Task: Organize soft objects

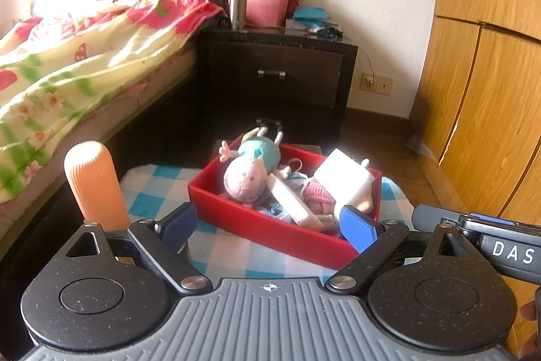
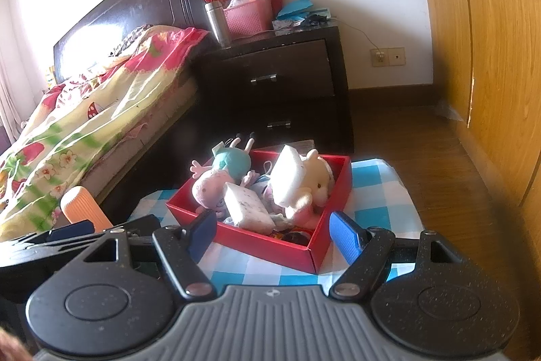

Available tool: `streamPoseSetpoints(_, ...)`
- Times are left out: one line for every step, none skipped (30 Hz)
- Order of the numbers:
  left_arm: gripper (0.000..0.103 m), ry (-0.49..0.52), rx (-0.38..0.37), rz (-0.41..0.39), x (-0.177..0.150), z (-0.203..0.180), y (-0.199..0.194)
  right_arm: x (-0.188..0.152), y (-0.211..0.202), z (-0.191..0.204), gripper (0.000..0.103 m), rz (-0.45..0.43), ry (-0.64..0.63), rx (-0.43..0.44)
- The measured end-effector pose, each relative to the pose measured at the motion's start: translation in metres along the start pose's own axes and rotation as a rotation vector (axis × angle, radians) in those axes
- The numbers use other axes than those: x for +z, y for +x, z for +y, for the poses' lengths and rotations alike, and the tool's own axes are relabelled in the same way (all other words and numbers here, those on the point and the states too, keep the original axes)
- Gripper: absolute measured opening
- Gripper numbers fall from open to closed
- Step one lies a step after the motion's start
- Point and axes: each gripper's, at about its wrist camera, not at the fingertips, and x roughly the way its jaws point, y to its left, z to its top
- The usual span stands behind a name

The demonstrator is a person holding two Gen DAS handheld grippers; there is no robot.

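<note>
A red box (image 1: 270,225) (image 2: 270,247) sits on a blue-and-white checked cloth (image 1: 152,185) (image 2: 372,192). In it lie a pink pig plush in a teal dress (image 1: 250,171) (image 2: 216,178), a white sponge block (image 1: 345,178) (image 2: 287,171), a flat speckled sponge (image 2: 247,205), a cream plush (image 2: 318,181) and a pink knitted piece (image 1: 318,192). My left gripper (image 1: 268,227) is open and empty, in front of the box. My right gripper (image 2: 274,235) is open and empty, also in front of the box.
An orange ribbed cylinder (image 1: 94,181) (image 2: 84,207) stands at the cloth's left. A bed with a floral quilt (image 1: 67,63) lies left. A dark nightstand (image 1: 280,73) (image 2: 280,83) stands behind the box. A wooden wardrobe (image 1: 490,56) fills the right.
</note>
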Motion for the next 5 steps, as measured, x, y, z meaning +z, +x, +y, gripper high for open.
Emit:
streamPoseSetpoints(0.088,0.008,0.005,-0.011,0.0,-0.001,-0.0012,0.0002,-0.0001,-0.0003,0.052,-0.001,0.002,0.001)
streamPoseSetpoints(0.088,0.013,0.009,-0.018,0.0001,-0.0018,-0.0021,0.0003,-0.0003,-0.0003,0.052,-0.002,0.003,0.002)
streamPoseSetpoints(0.088,0.015,0.011,-0.023,0.0003,-0.0022,-0.0024,0.0004,-0.0008,-0.0004,0.052,-0.004,0.005,0.003)
streamPoseSetpoints(0.089,0.016,0.012,-0.026,0.0005,-0.0023,-0.0027,0.0003,-0.0015,-0.0007,0.052,-0.006,0.005,0.004)
streamPoseSetpoints(0.092,0.014,0.018,-0.028,0.0007,-0.0021,-0.0026,0.0005,-0.0017,-0.0005,0.052,-0.008,0.006,0.004)
